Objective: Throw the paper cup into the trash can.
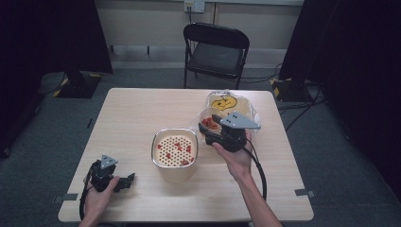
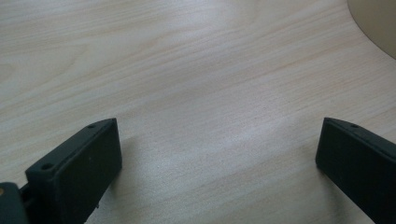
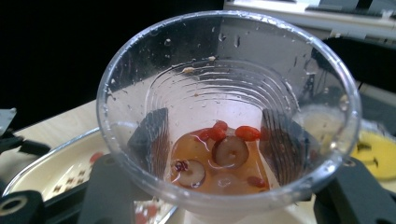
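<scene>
Your right gripper [image 3: 212, 186], centre-right of the high view, is clamped on a clear plastic cup [image 3: 229, 116] holding amber liquid and red berries. Your left gripper [image 2: 219, 163], lower left, rests with its jaws wide apart on the pale wooden table [image 2: 187, 70], holding nothing.

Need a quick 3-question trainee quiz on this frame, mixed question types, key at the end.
1. True or false: the right gripper is shut on the clear plastic cup.
2. What lies on the perforated insert of the strainer bowl?
A) red bits
B) yellow slices
C) nothing
3. Fill in: the left gripper has its jaws ____ with bare table between them.

Key:
1. True. The jaws show through the cup's wall on both sides, and the cup holds amber liquid with red berries and dark round slices.
2. A. Red bits are scattered on the insert.
3. Open.
</scene>
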Available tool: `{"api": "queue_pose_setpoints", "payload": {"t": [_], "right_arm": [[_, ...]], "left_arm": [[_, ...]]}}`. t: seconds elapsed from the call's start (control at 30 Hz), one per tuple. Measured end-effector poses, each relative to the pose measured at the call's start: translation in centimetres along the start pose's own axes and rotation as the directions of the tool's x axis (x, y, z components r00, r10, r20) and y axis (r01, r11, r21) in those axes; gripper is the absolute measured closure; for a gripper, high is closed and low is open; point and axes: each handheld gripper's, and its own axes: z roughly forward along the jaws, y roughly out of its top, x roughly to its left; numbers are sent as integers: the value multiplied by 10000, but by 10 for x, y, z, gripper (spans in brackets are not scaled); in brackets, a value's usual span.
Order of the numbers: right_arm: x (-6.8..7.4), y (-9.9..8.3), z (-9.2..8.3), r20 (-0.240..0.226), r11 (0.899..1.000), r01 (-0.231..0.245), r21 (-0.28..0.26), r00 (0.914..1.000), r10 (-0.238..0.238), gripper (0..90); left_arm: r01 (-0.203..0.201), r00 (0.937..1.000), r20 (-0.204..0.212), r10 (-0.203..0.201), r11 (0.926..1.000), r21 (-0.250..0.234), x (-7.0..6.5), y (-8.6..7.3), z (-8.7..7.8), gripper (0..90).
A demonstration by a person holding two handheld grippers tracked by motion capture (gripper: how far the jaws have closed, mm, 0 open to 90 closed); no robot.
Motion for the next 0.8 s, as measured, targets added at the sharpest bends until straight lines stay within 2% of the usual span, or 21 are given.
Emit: {"api": "queue_pose_setpoints", "payload": {"t": [0.13, 0.2, 0.23, 0.27, 0.3, 0.33, 0.43, 0.47, 0.5, 0.53, 0.57, 0.6, 0.67, 0.77, 0.8], "right_arm": [[3, 2, 12, 317, 9983, 575, 3, 9978, -575, 437], [5, 4, 17, 530, 9945, 1043, 120, 9931, -1048, 439], [5, 4, 17, 530, 9945, 1043, 120, 9931, -1048, 439], [6, 6, 19, 617, 9919, 1264, 161, 9900, -1271, 440], [8, 9, 22, 871, 9831, 1807, 280, 9793, -1825, 443], [9, 10, 23, 1019, 9775, 2075, 380, 9723, -2104, 444], [13, 13, 28, 1383, 9531, 2940, 714, 9434, -3014, 445], [13, 13, 28, 1383, 9531, 2940, 714, 9434, -3014, 445], [16, 14, 30, 1554, 9335, 3444, 1000, 9213, -3566, 445], [16, 15, 31, 1630, 9249, 3655, 1046, 9111, -3785, 445], [18, 16, 32, 1763, 9086, 3994, 1218, 8922, -4159, 445], [19, 17, 33, 1841, 8959, 4217, 1396, 8779, -4419, 445], [19, 19, 33, 1840, 8836, 4404, 1590, 8661, -4648, 445], [21, 21, 34, 1998, 8409, 5043, 1963, 8191, -5378, 447], [22, 21, 35, 1992, 8278, 5212, 2073, 8060, -5574, 449]], "left_arm": [[2, 10000, 5, -2, 10000, -1, 0, 0, 0, 0], [-4, 10000, 2, 4, 10000, 1, 0, 0, 0, 0], [-4, 10000, 2, 4, 10000, 1, 0, 0, 0, 0], [0, 10000, 2, 0, 10000, -1, 0, 0, 0, 0], [1, 10000, 41, -1, 10000, -3, 0, 0, 0, 0], [29, 10000, 54, -29, 10000, -5, 0, 0, 0, 0], [27, 10000, 57, -27, 10000, -5, 0, 0, 0, 0], [27, 10000, 57, -27, 10000, -5, 0, 0, 0, 0], [27, 10000, 54, -27, 10000, -5, 0, 0, 0, 0], [24, 10000, 58, -24, 10000, -1, 0, 0, 0, 0], [24, 10000, 55, -24, 10000, -4, 0, 0, 0, 0], [25, 10000, 54, -24, 10000, -5, 0, 0, 0, 0], [26, 10000, 55, -26, 10000, -4, 0, 0, 0, 0], [27, 10000, 56, -27, 10000, -5, 0, 0, 0, 0], [27, 10000, 54, -27, 10000, -4, 0, 0, 0, 0]]}}
